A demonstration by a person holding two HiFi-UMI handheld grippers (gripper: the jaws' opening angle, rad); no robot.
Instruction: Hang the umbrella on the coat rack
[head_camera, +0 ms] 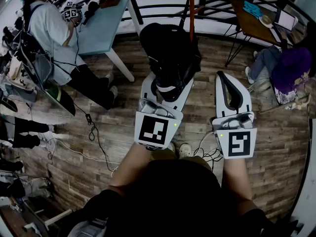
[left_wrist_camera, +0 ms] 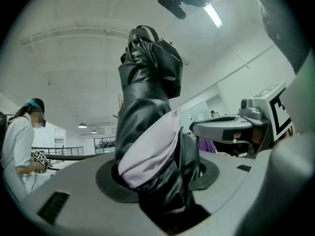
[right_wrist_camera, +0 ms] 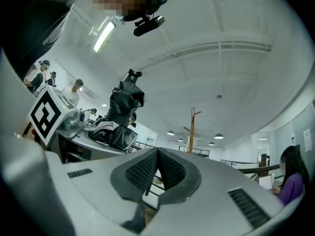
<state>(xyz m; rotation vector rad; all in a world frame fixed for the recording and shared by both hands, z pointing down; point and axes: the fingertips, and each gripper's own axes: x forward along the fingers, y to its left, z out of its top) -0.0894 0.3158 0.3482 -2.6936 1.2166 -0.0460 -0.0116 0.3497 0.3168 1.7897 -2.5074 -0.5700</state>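
At far left a person in a white shirt (head_camera: pixel 52 28) sits at a light-blue counter (head_camera: pixel 101 31), w/ black cables (head_camera: pixel 94 132) lying on the wood floor (head_camera: pixel 113 147) nearby. Near the middle, the left gripper (head_camera: pixel 169 85) has its jaws closed on the umbrella (head_camera: pixel 170 51). It is folded, of black glossy fabric, w/ a pale band (left_wrist_camera: pixel 147 154) on it just where the jaws take it. In the left gripper view the umbrella fills the gap btw the jaws & rises above them, a bit tilted, and both sides of the jaws press on the fabric. So the umbrella is in the air in front of the person, not on the coat rack (head_camera: pixel 191 6). The rack is an orange-brown pole that stands just beyond the umbrella in the head view. Whether the two touch I cannot tell there, but in the right gripper view the pole, w/ its short pegs, is apart from the umbrella. To the right, the right gripper (head_camera: pixel 228 80) is beside the left one, not touching it, & holds nothing: its jaws are closed & the ribbed pads (right_wrist_camera: pixel 142 170) meet at the tips. Further right are a brown counter (head_camera: pixel 249 26) & a seated person in purple (head_camera: pixel 291 68).
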